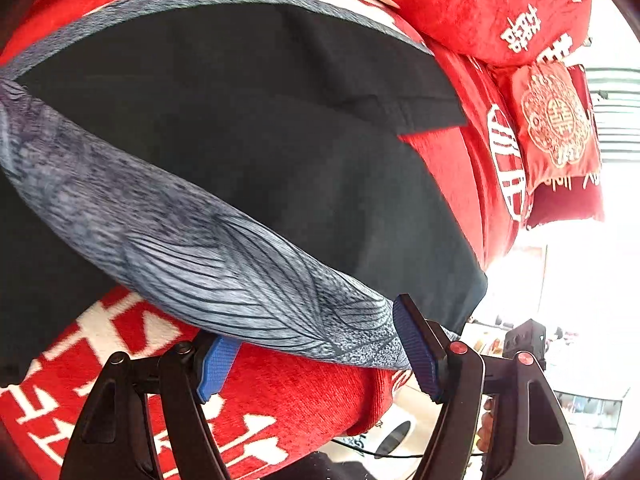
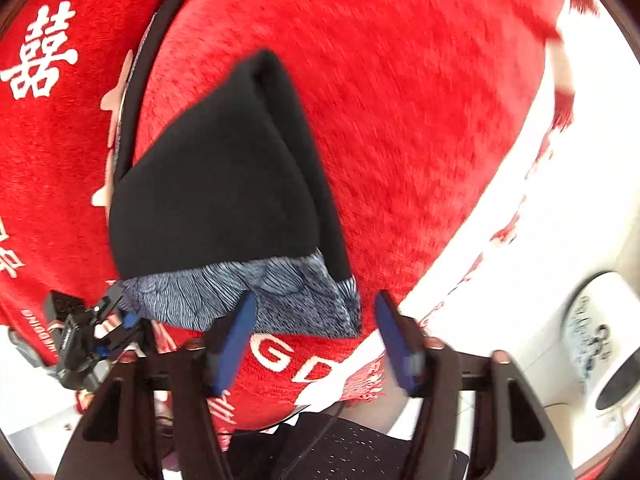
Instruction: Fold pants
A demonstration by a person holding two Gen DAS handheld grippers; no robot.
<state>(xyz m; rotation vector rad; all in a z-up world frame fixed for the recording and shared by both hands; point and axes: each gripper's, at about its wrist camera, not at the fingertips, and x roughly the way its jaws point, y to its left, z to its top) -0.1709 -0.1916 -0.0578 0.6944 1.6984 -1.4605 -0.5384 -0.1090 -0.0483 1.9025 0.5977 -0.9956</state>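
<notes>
The pants (image 1: 256, 128) are black with a grey-blue leaf-patterned band (image 1: 208, 256). They lie on a red blanket with white characters (image 1: 288, 392). My left gripper (image 1: 316, 356) is open, its blue pads on either side of the band's near end, with the band lying over the gap. In the right wrist view a folded black corner of the pants (image 2: 216, 184) with the patterned band (image 2: 288, 300) lies just ahead of my right gripper (image 2: 316, 340), which is open and holds nothing. The left gripper (image 2: 88, 332) shows at the left edge there.
Red embroidered cushions (image 1: 516, 4) and a tasselled red pillow (image 1: 556, 120) lie at the far right of the bed. A white cylinder with dark print (image 2: 608, 344) stands on the floor beyond the blanket's fringed edge (image 2: 500, 236).
</notes>
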